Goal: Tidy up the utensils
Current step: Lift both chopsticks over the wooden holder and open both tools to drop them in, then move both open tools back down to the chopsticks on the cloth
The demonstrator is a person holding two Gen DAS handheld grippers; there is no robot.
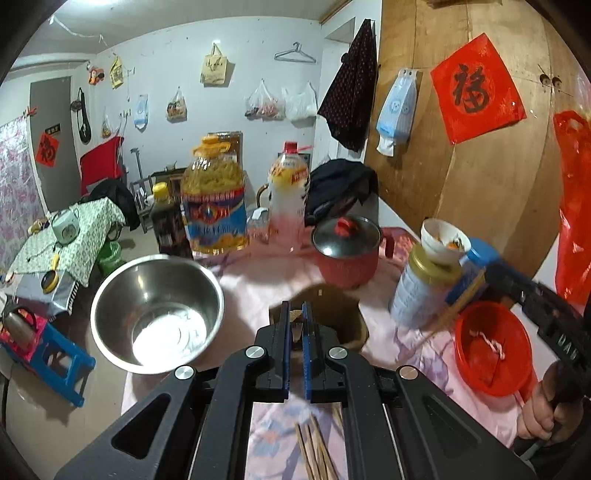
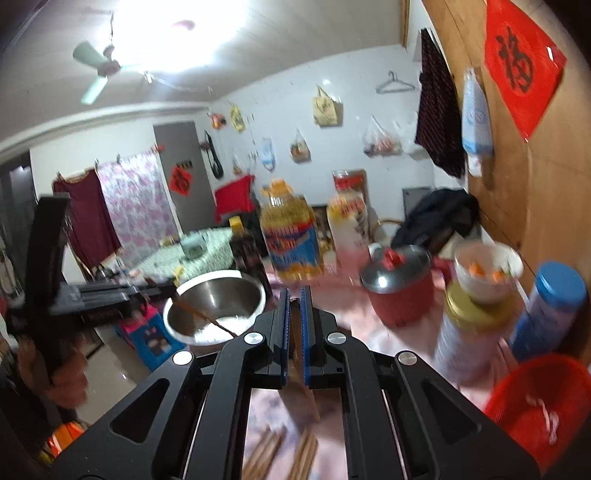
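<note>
1. Left gripper [image 1: 296, 325]: jaws nearly closed on a thin wooden piece, probably a chopstick; a brown holder [image 1: 332, 314] sits just beyond at 12 o'clock.
2. Right gripper [image 2: 294, 317]: jaws narrow, clamping chopsticks [image 2: 306, 391] whose long axis runs toward 6 o'clock.
3. Loose chopsticks [image 1: 314, 454] lie on the pink tablecloth [image 1: 258, 284] at 6 o'clock.
4. Open room: steel bowl [image 1: 157, 314] at 10 o'clock, red colander [image 1: 491, 347] at 3 o'clock.

- Left wrist view evenly lit and sharp; glare on steel bowl [image 1: 157, 314] left of the jaws.
- Right wrist view motion-blurred throughout, worst right of the jaws.
- Ceiling light [image 2: 177, 33] blown out above the jaws.
- Fisheye bending, dark vignette at edges.
</note>
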